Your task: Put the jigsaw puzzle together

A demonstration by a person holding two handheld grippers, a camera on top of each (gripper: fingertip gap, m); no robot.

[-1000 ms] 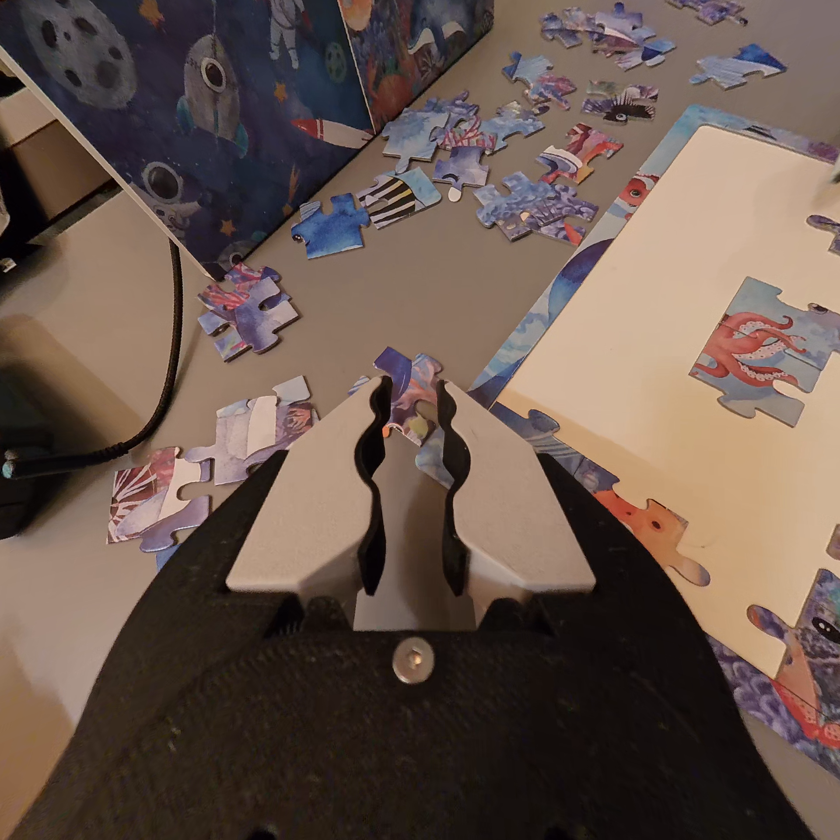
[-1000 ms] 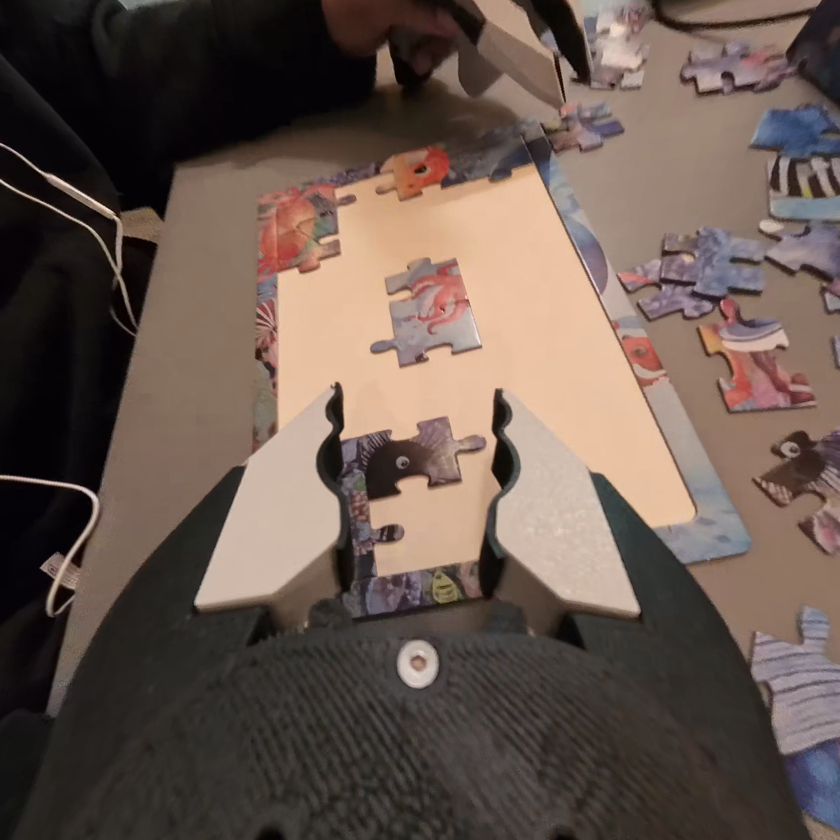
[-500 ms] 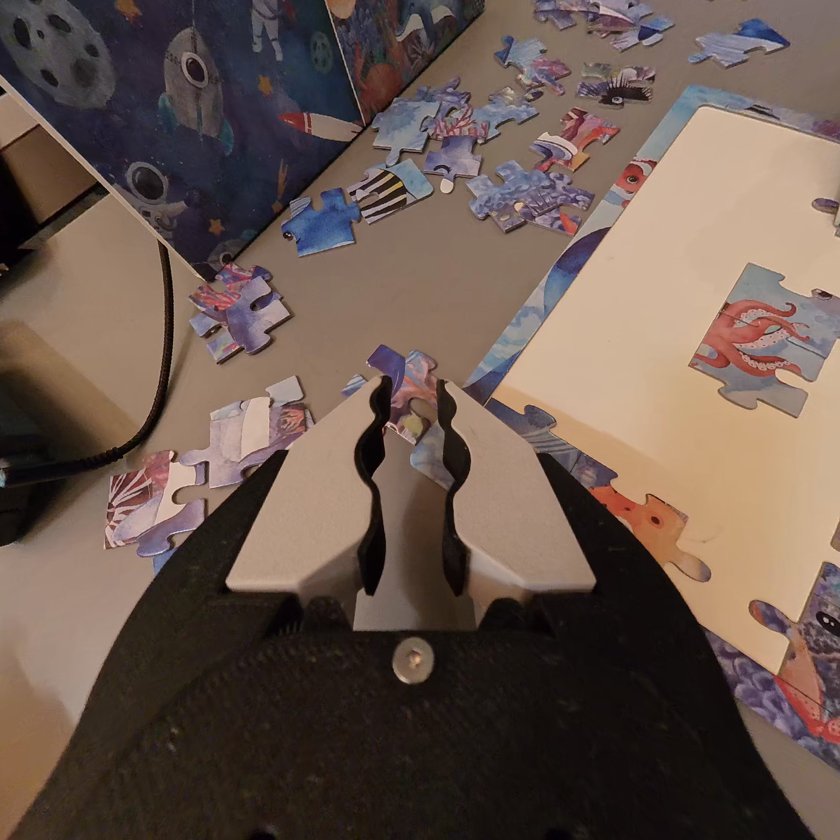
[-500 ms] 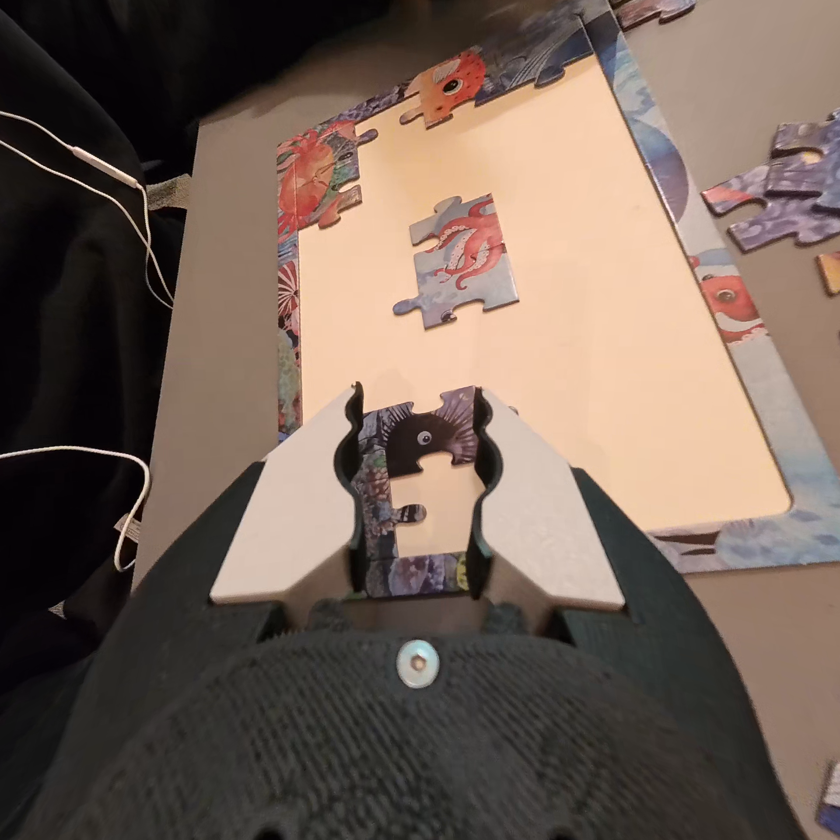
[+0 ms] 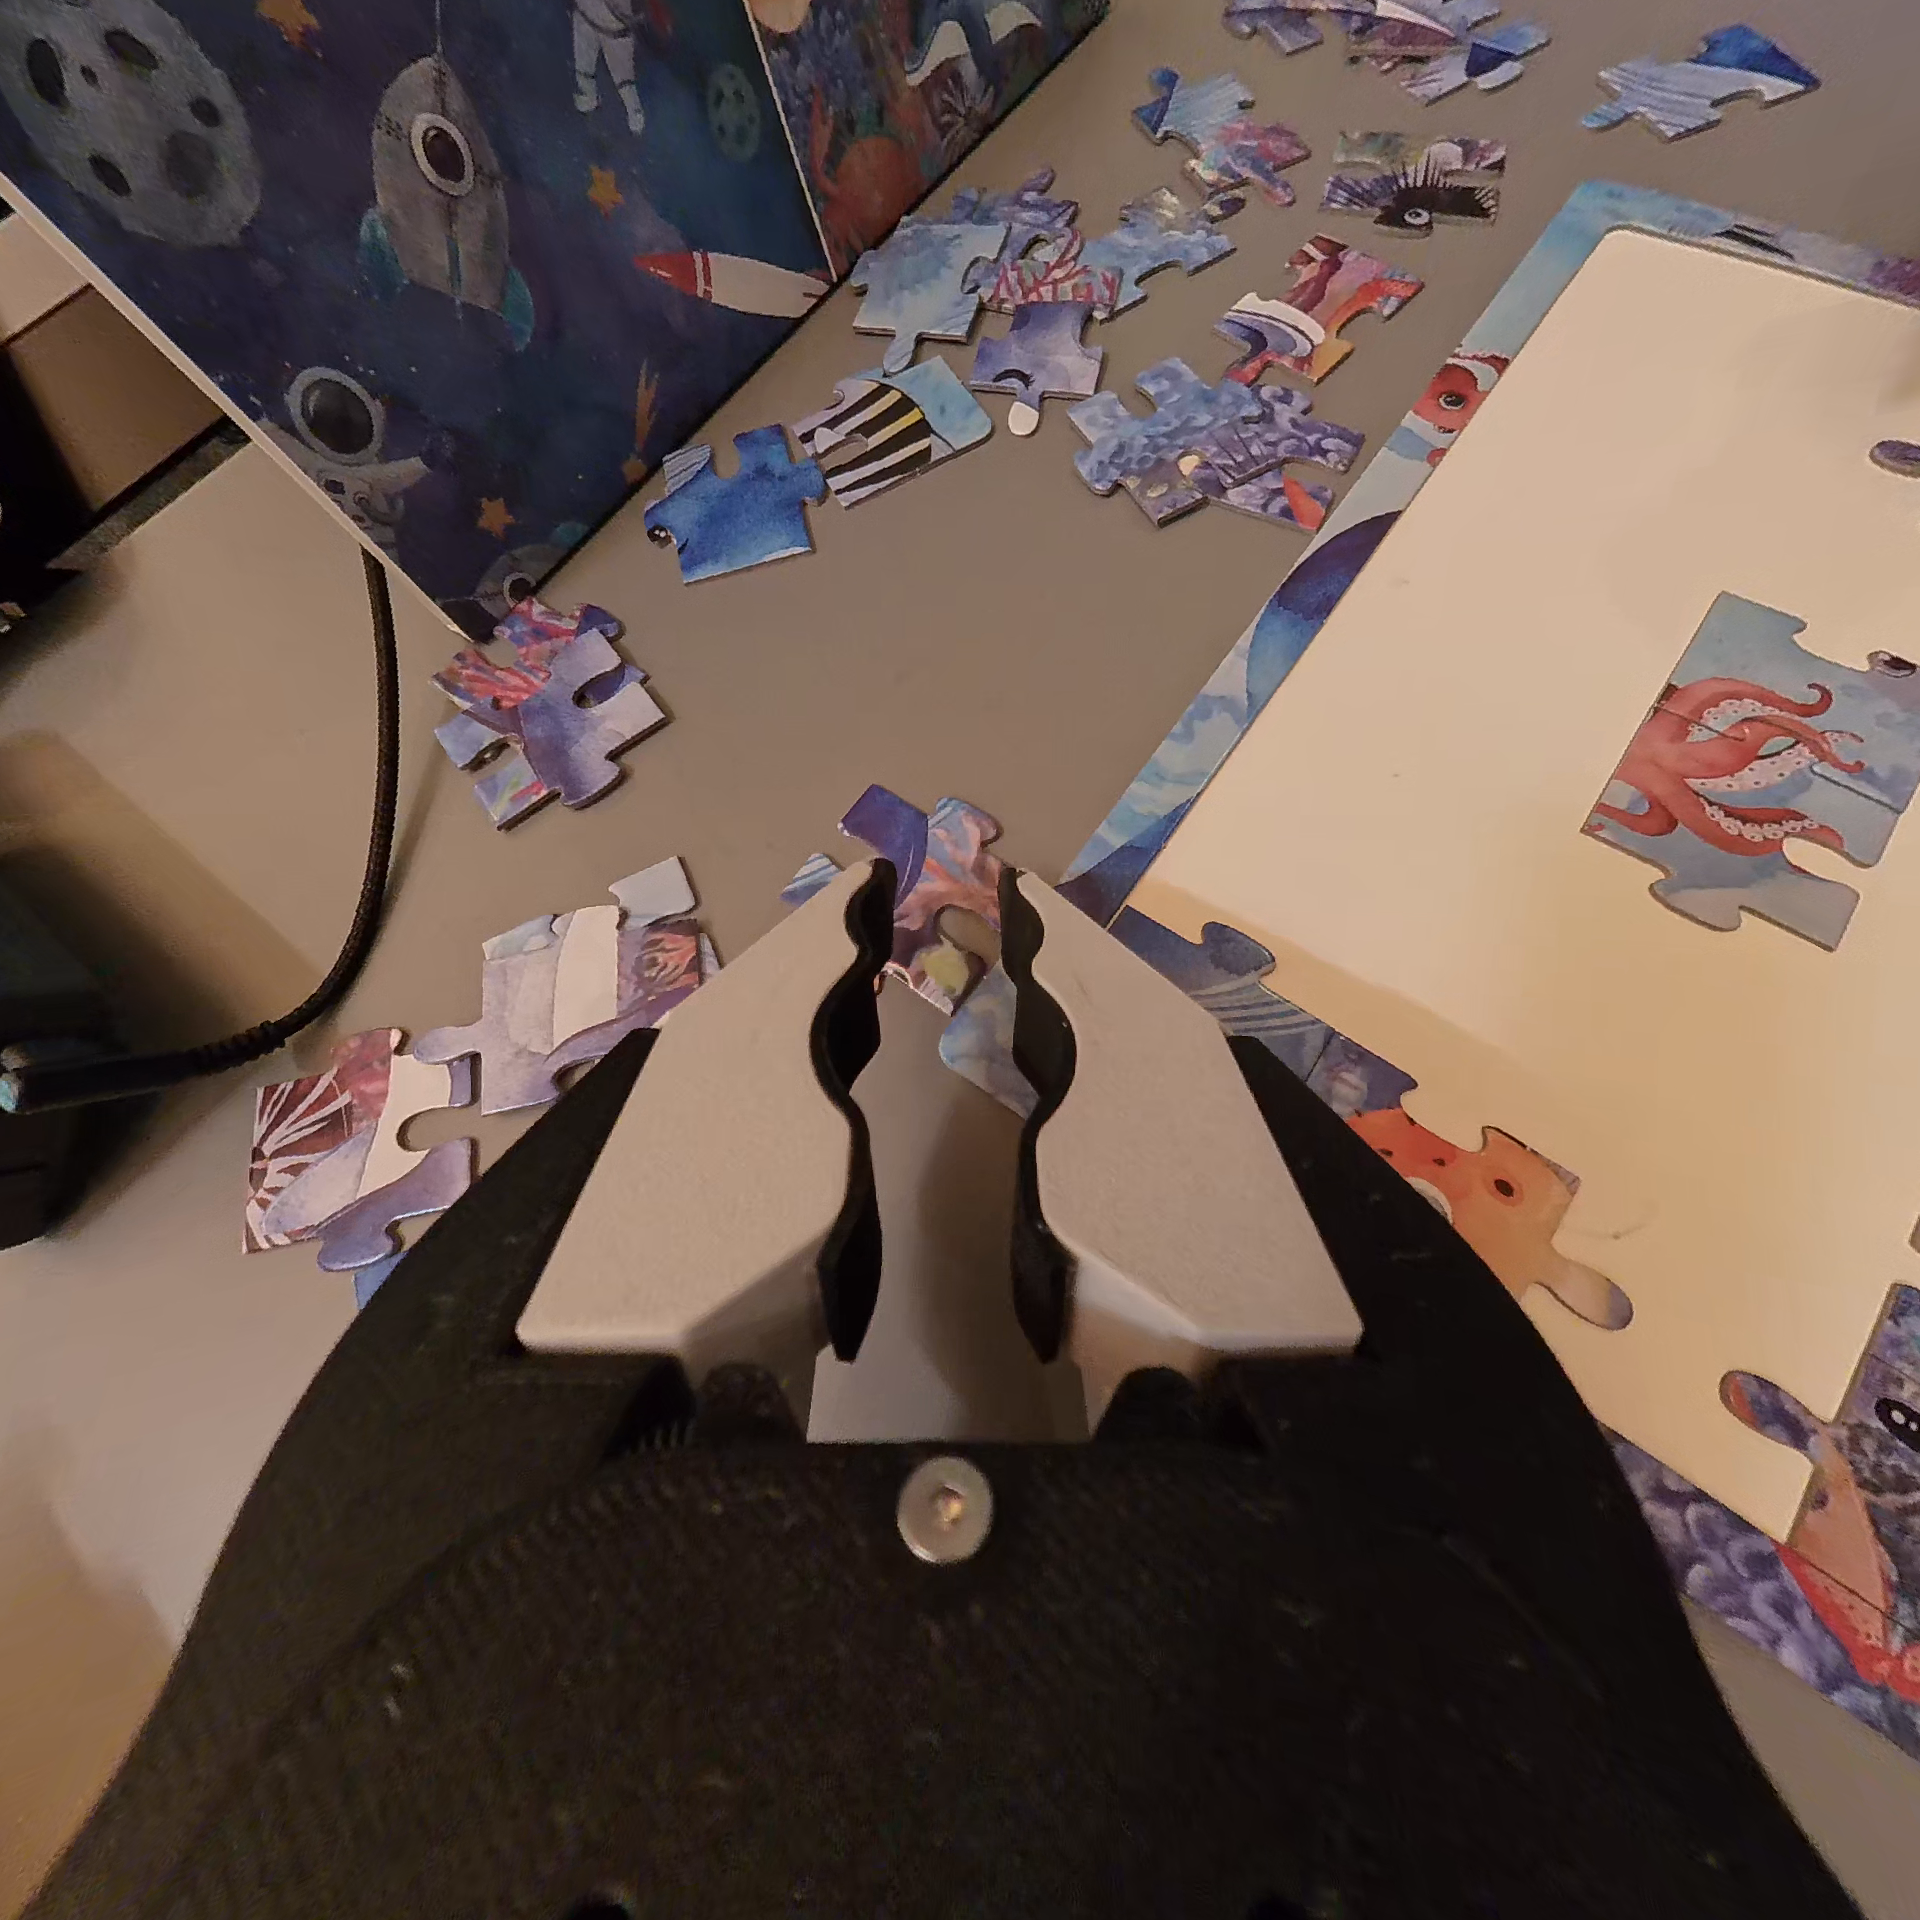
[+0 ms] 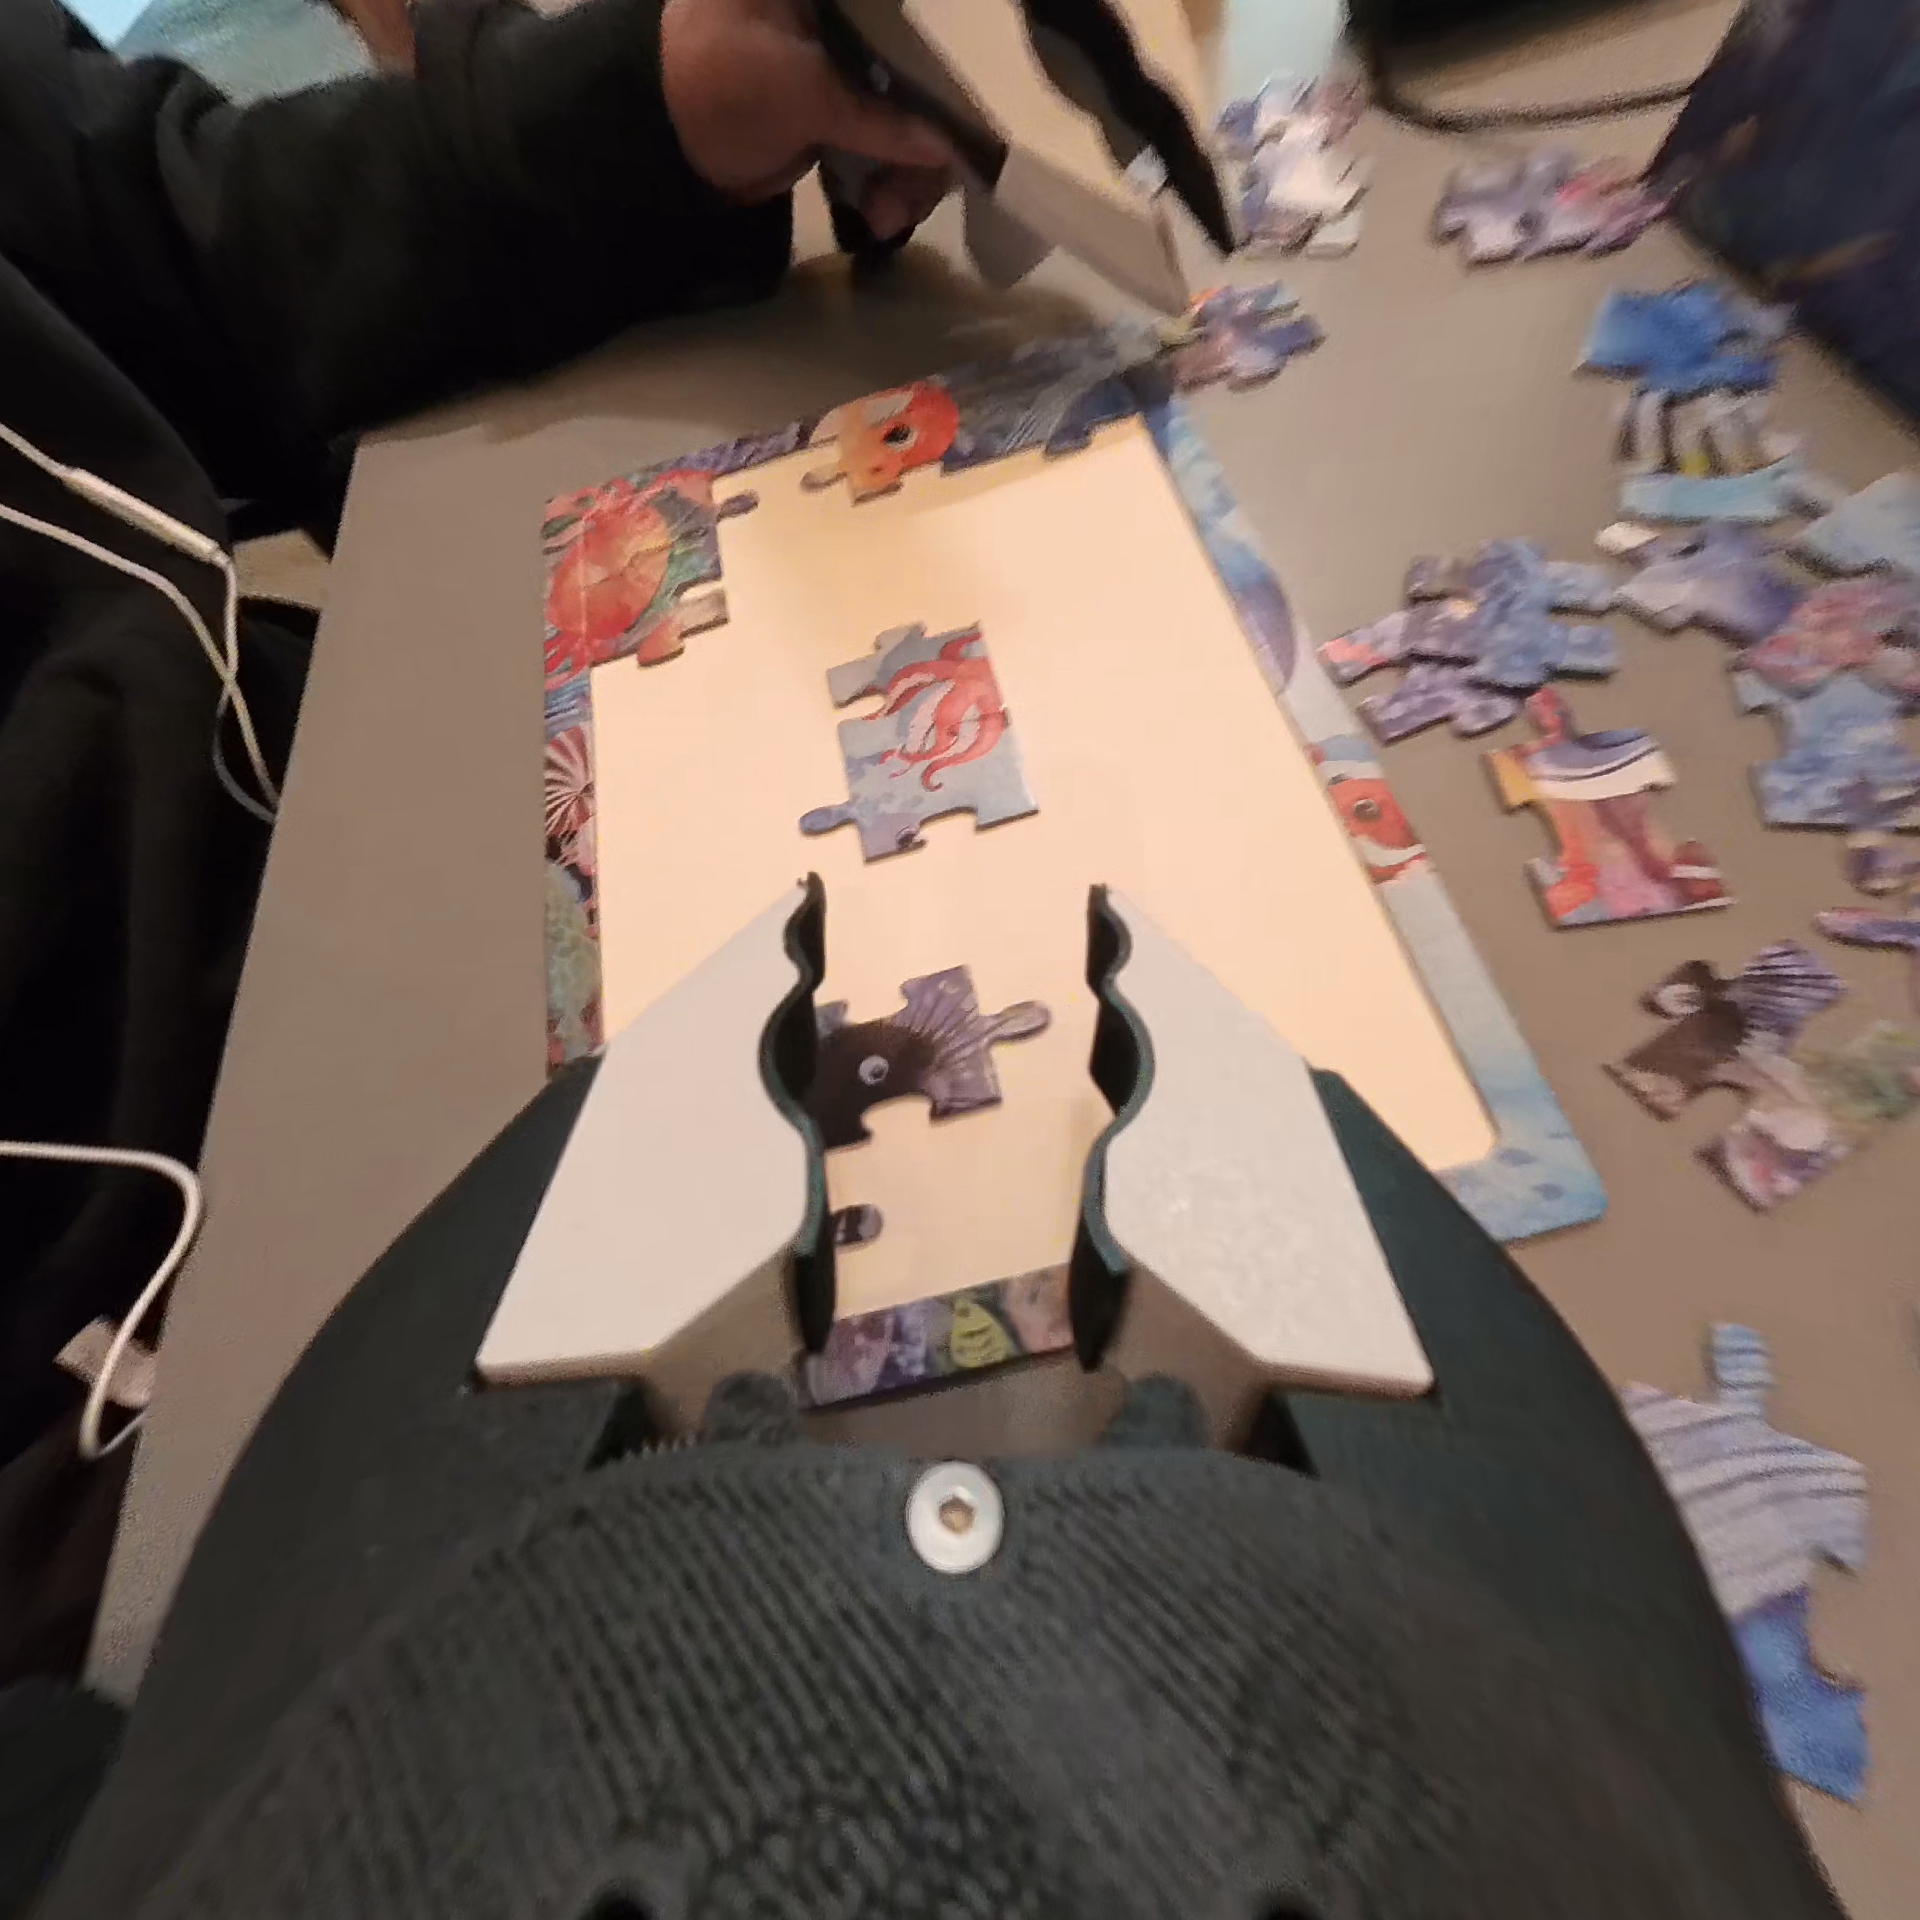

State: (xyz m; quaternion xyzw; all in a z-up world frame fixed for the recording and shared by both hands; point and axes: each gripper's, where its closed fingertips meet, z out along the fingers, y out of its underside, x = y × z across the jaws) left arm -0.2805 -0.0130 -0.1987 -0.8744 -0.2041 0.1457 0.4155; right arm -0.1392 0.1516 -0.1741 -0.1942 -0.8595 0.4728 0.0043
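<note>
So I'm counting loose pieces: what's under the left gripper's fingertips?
Between the left gripper fingertips shows one purple and pink coral piece on the grey table, with a blue piece beside it. The fingers cover the rest, so more could lie hidden.

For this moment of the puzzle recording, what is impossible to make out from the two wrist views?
- Left wrist view: the left gripper fingertips cover part of the purple piece; contact cannot be told.
- Left wrist view: the octopus piece and puzzle board are cut by the right edge.
- Right wrist view: the right gripper finger hides part of the black fish piece.
- Right wrist view: motion blur smears the loose pieces.
</note>
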